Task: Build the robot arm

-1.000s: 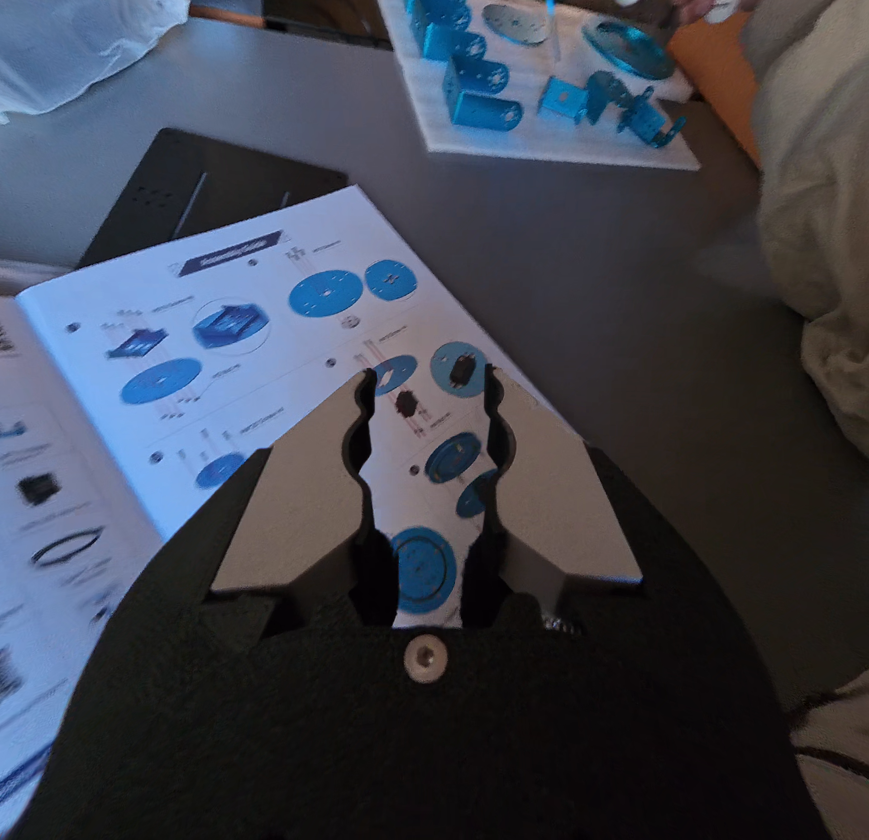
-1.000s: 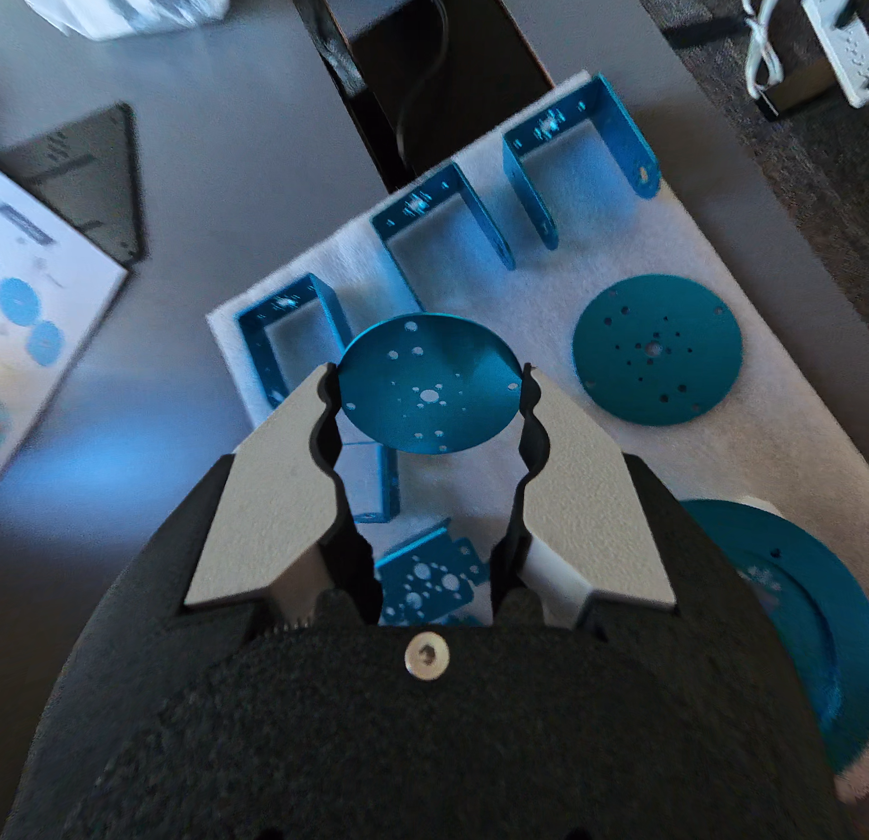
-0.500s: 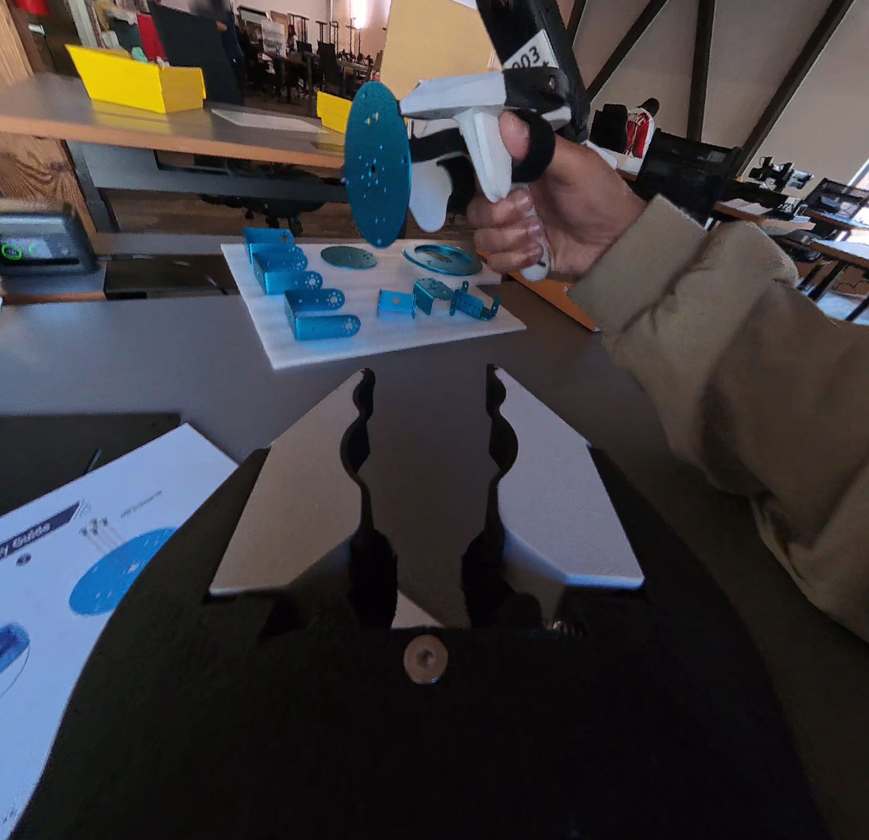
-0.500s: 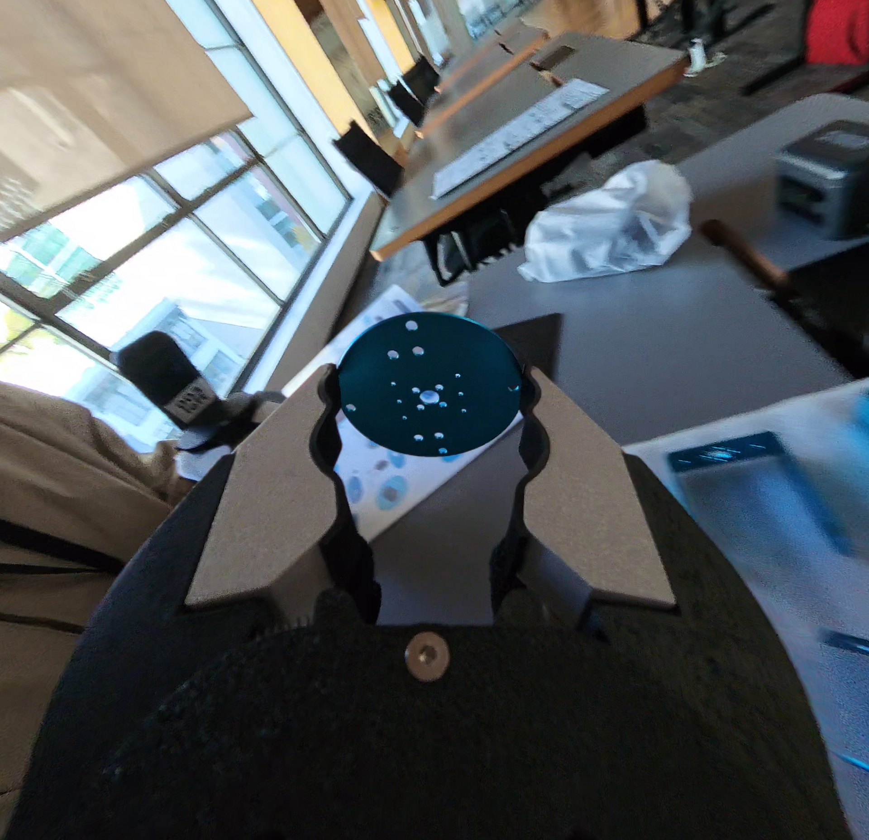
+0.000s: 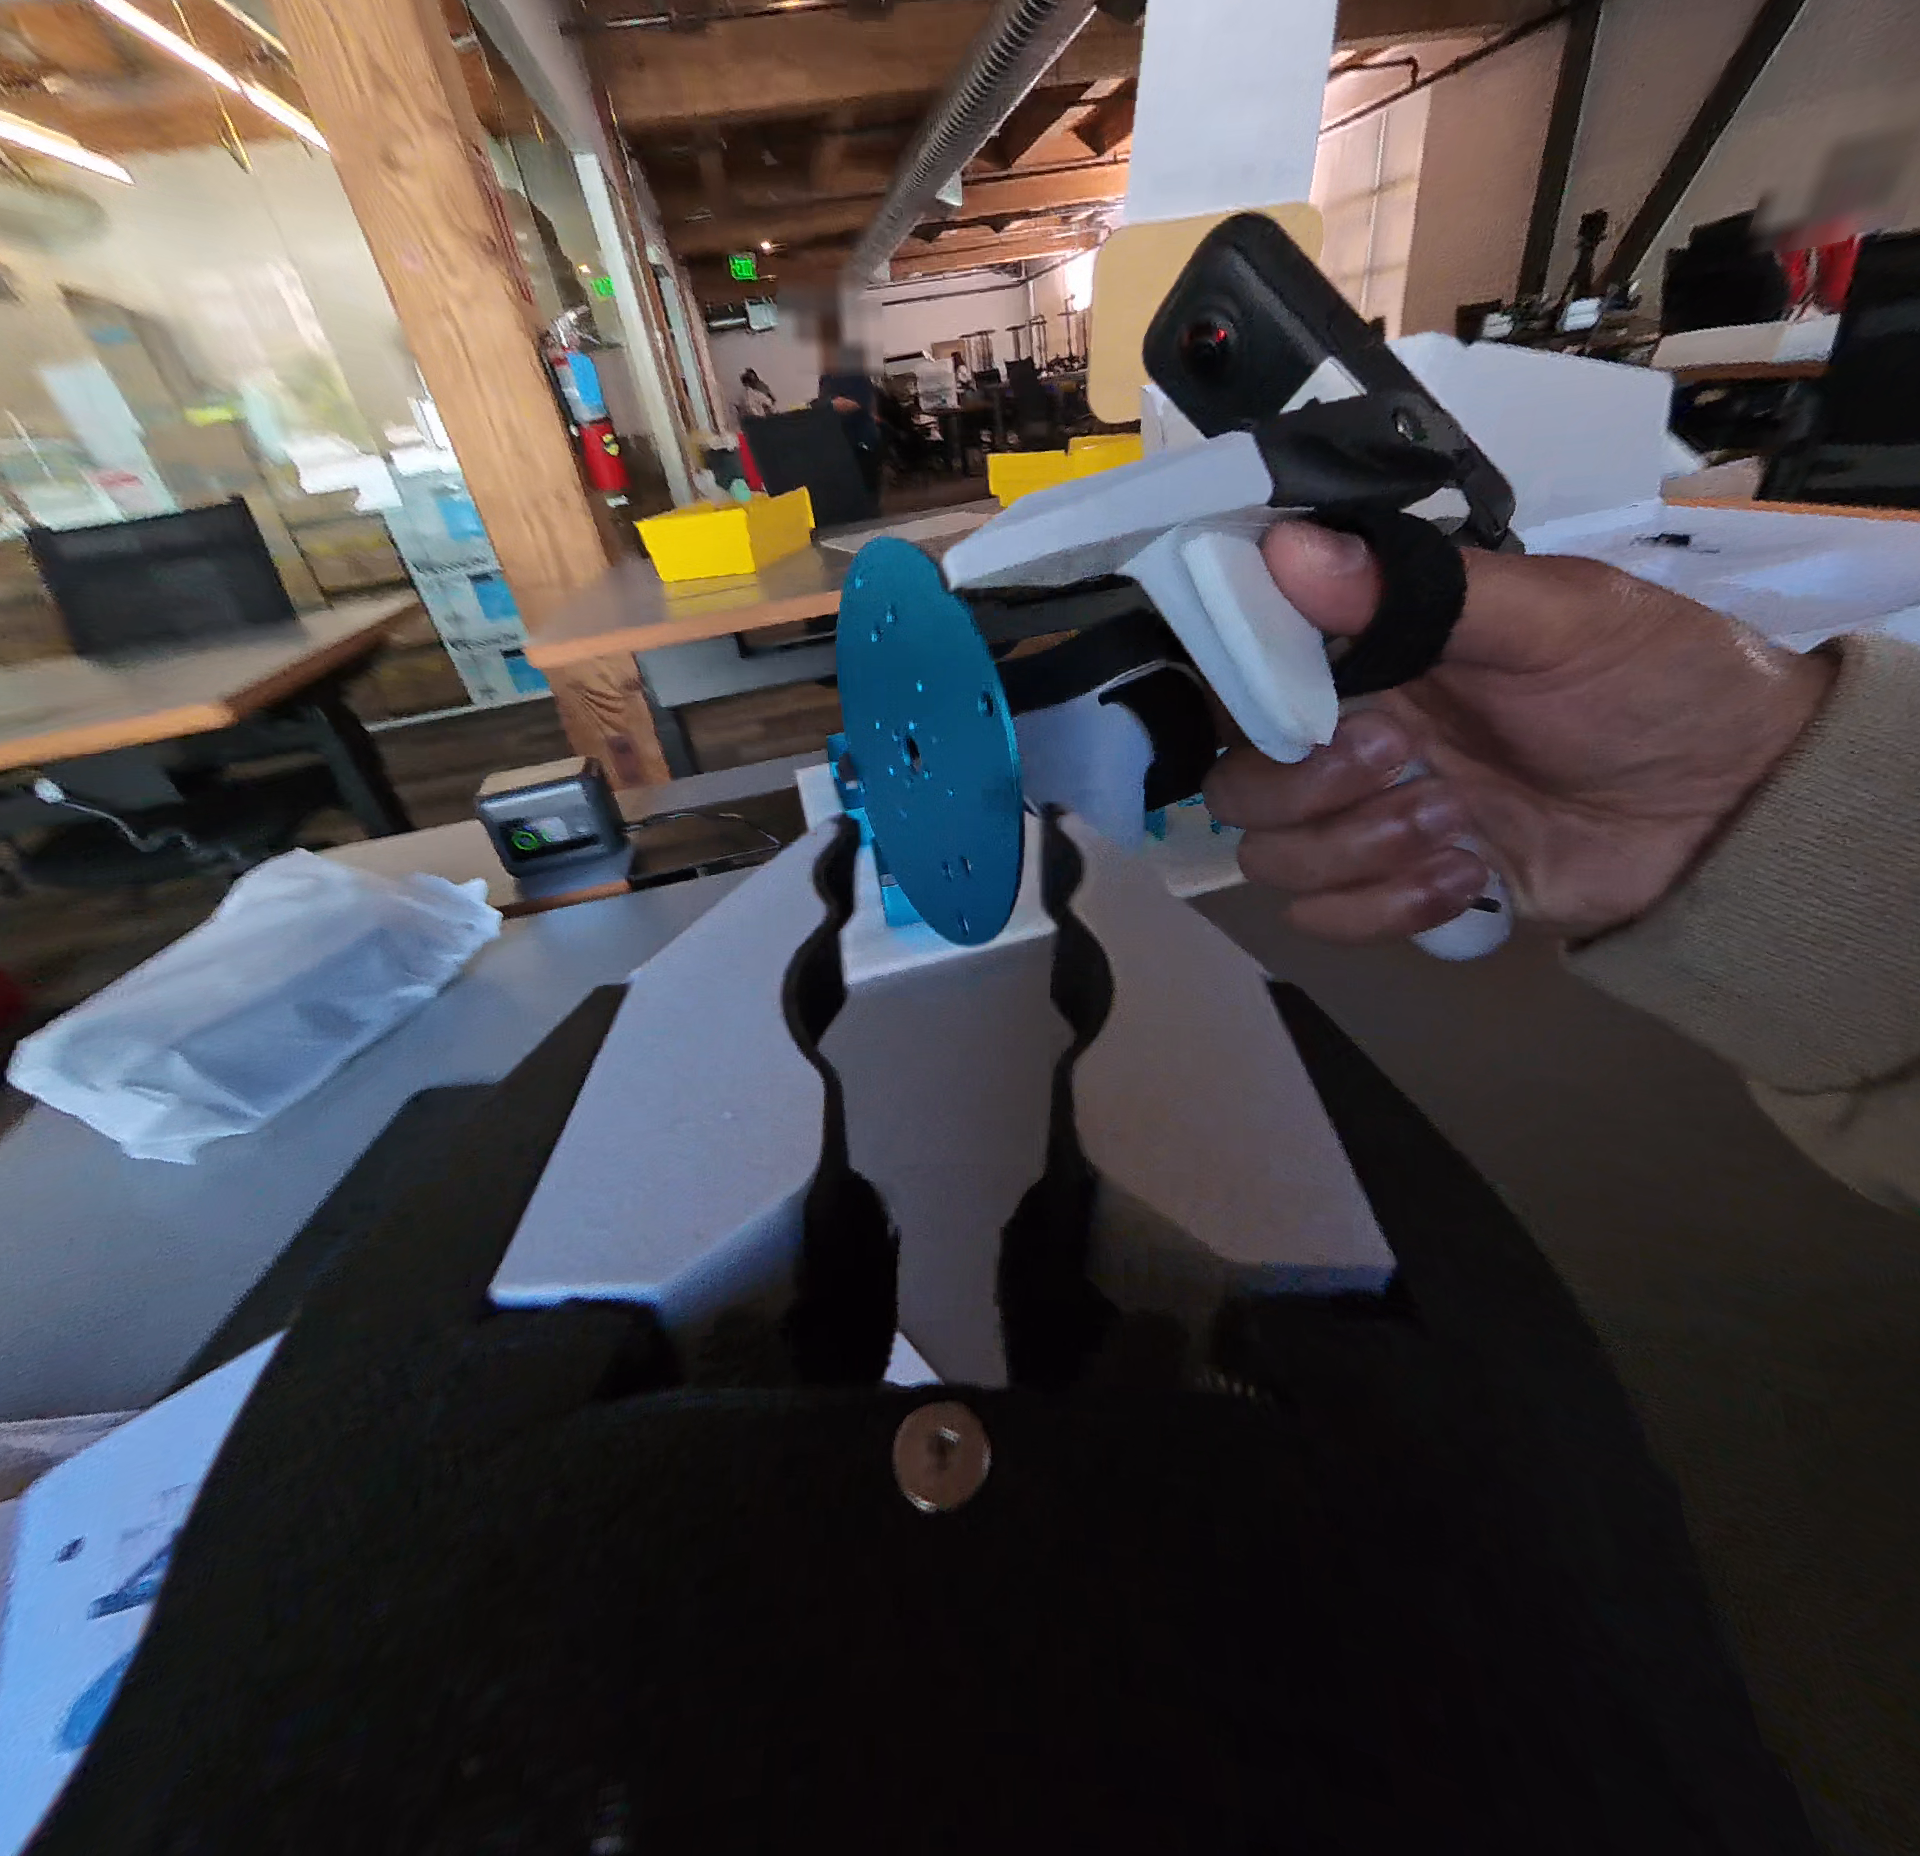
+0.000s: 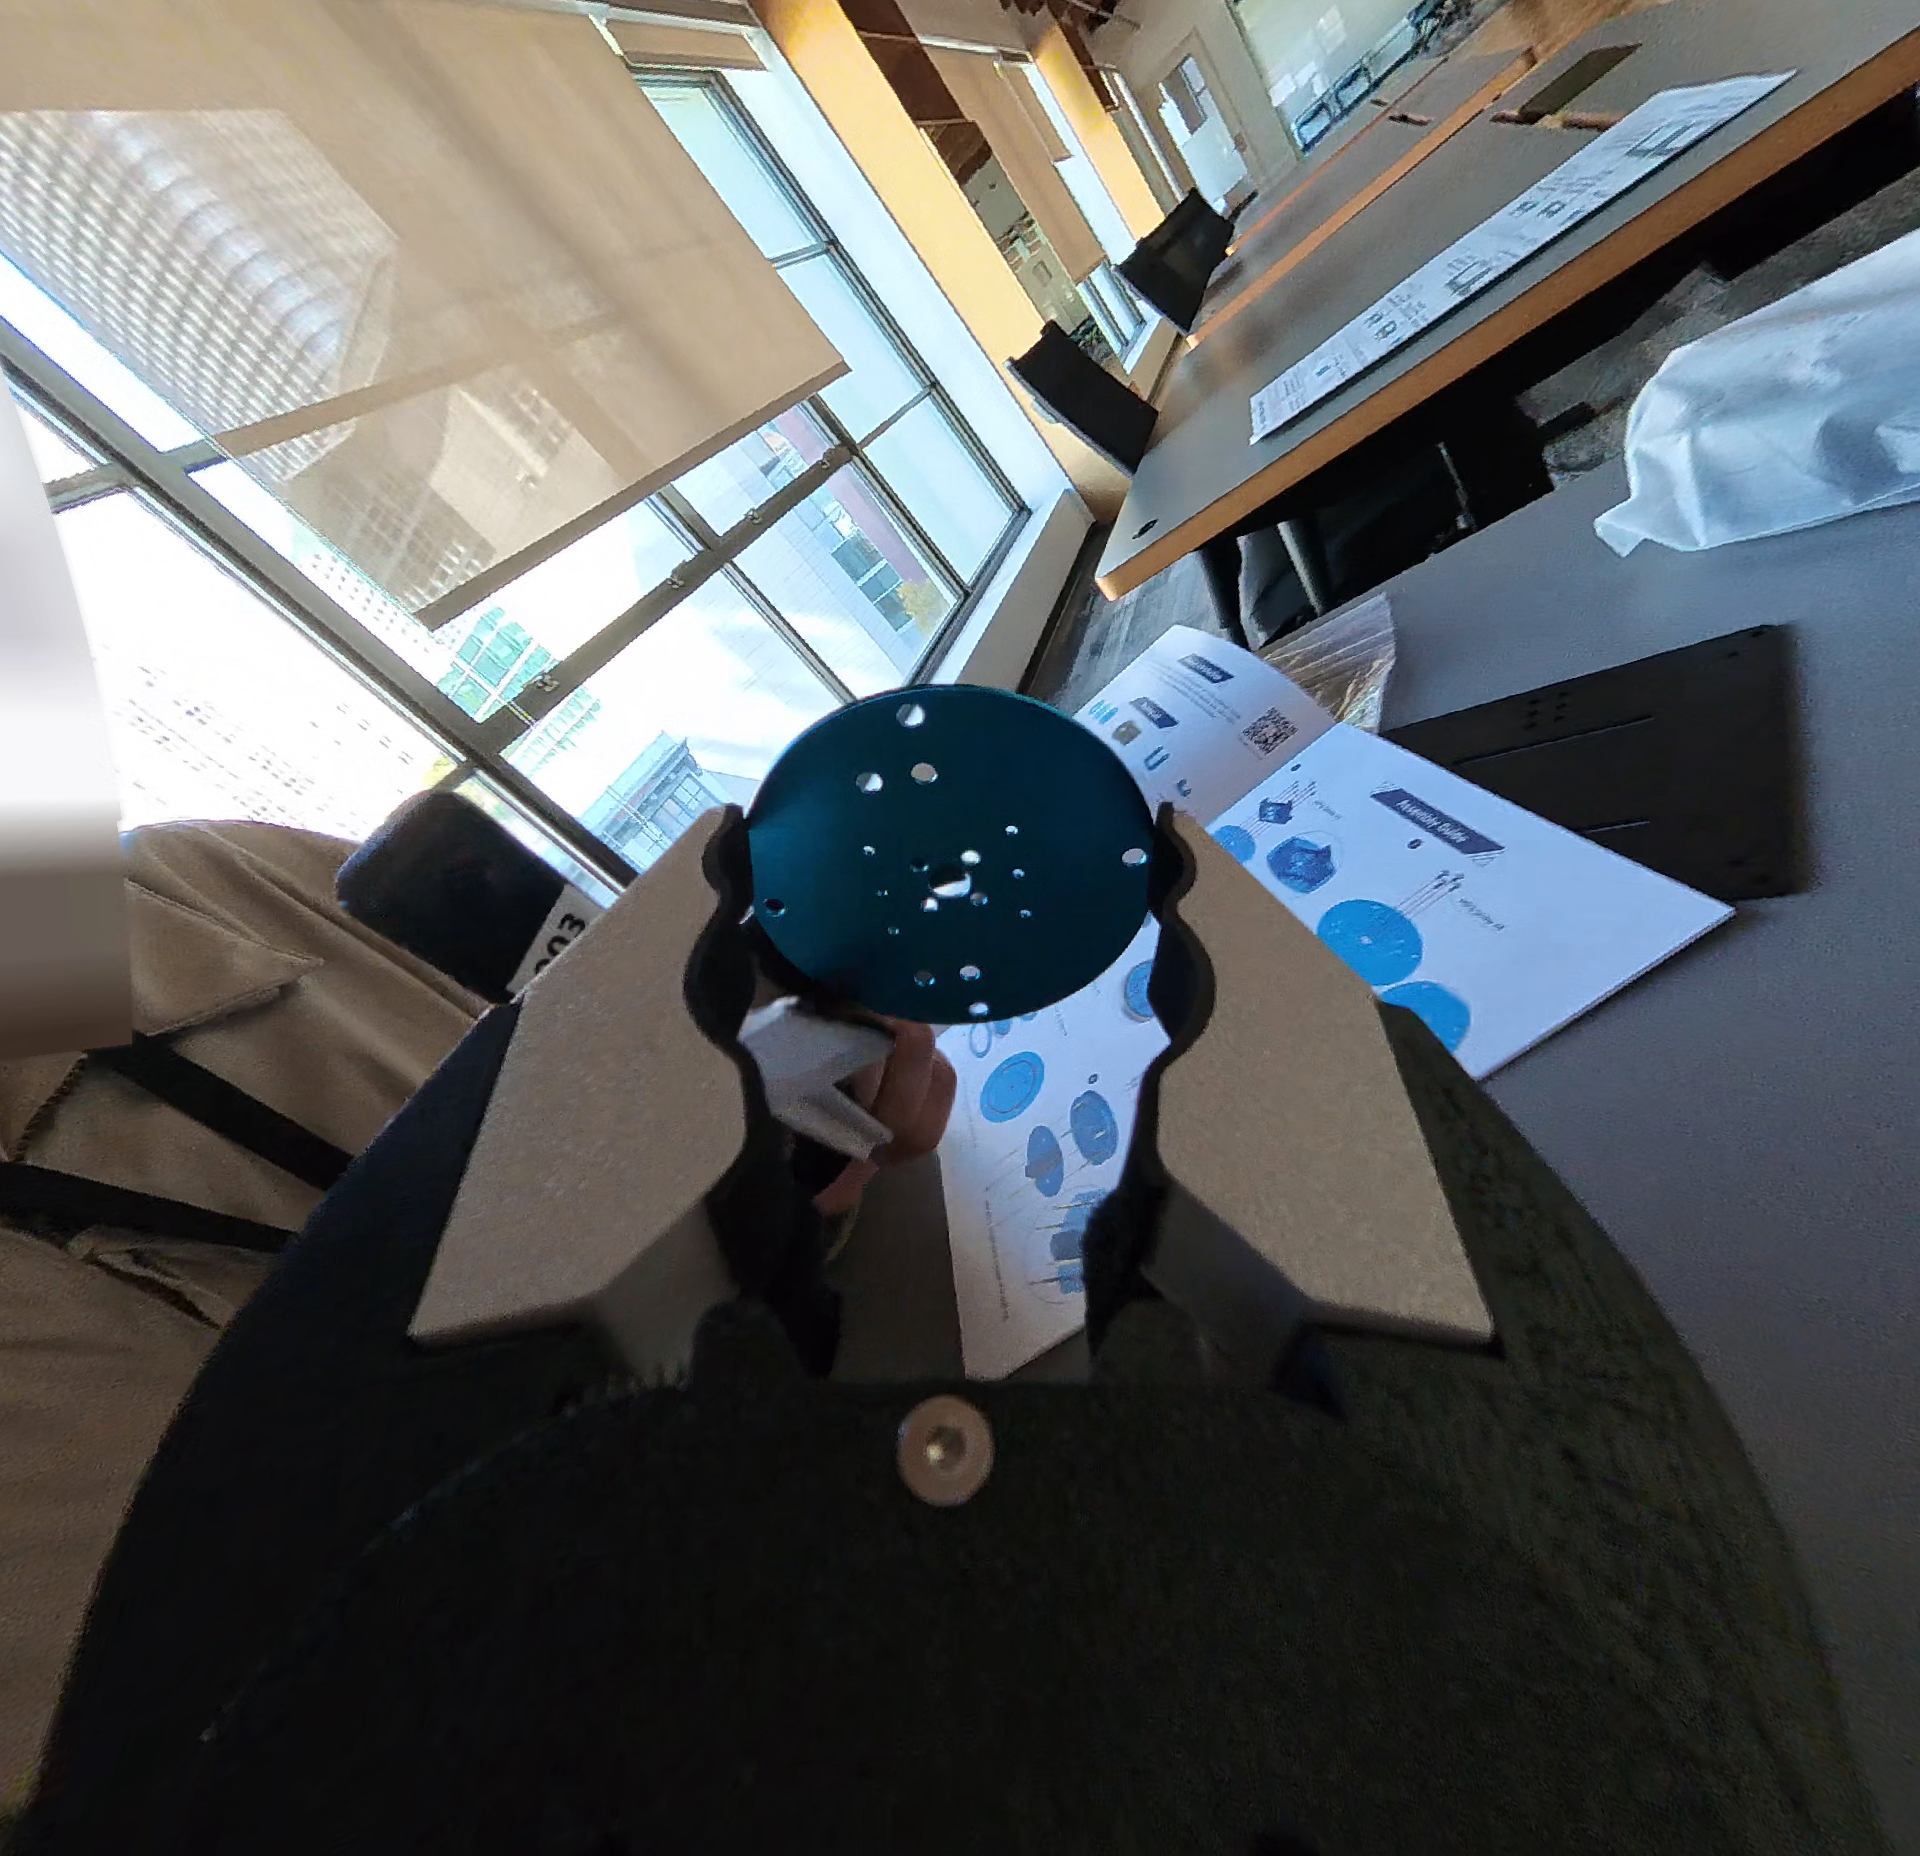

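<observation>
Grey desk (image 6: 1714, 1131) down below, wide office behind with windows on one side and timber posts on the other, and both tools are well up off the surface with open air around them. Right tongs (image 6: 945, 850) are clamped on a blue perforated disc (image 6: 940, 856), gripped at two opposite points of its rim, flat face square to that camera. From the left wrist view the same disc (image 5: 928, 741) stands nearly on edge, long axis upright, leaning a touch. Left tongs (image 5: 945, 840) are parted and empty, tips just below the disc's lower rim; contact is hard to judge. An open instruction booklet (image 6: 1455, 902) lies on the desk beneath, partly hidden. White foam sheet (image 5: 935, 959) with blue parts is mostly blocked.
</observation>
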`<control>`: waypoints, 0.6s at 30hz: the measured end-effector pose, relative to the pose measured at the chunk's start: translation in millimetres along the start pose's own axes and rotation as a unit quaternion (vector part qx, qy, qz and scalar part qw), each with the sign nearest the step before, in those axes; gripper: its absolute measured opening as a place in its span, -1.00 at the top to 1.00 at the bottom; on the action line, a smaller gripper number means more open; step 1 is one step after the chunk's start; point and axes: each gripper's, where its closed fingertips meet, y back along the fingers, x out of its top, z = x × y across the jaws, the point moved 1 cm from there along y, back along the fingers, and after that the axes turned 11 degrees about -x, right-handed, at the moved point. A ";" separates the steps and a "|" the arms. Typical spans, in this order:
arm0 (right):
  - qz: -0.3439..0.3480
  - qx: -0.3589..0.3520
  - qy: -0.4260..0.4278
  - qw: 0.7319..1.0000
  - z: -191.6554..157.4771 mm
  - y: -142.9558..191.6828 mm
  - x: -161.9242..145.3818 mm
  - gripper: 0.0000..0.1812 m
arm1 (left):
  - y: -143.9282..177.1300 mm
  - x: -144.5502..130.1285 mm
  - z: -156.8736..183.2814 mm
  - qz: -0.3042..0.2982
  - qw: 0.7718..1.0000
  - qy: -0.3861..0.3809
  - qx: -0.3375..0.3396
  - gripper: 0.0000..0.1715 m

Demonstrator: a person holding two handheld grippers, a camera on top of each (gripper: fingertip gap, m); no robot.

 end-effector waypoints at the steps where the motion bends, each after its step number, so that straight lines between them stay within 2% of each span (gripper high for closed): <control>1: -0.003 -0.001 -0.002 1.000 -1.1 -1.8 -3.8 0.17 | 1.8 0.3 0.9 -0.002 1.000 -0.016 0.006 0.73; 2: -0.006 -0.004 -0.005 1.000 -1.9 -3.7 -8.3 0.17 | 3.4 0.6 1.8 -0.004 0.999 -0.032 0.012 0.86; 6: -0.002 -0.014 -0.033 0.999 -1.8 -2.6 -24.0 0.16 | 10.2 -6.0 3.2 -0.025 0.997 -0.069 0.031 0.99; 12: 0.015 -0.038 -0.071 0.997 3.1 15.6 -56.4 0.21 | 19.7 -22.3 16.0 -0.051 0.998 -0.029 -0.021 1.00; 15: 0.032 -0.084 -0.067 0.994 8.5 40.3 -67.4 0.22 | 29.6 -27.5 19.7 -0.056 0.997 -0.021 -0.039 1.00; 18: 0.037 -0.167 -0.048 0.984 16.0 73.5 -78.5 0.25 | 44.1 -29.7 14.9 -0.060 0.997 -0.003 -0.049 1.00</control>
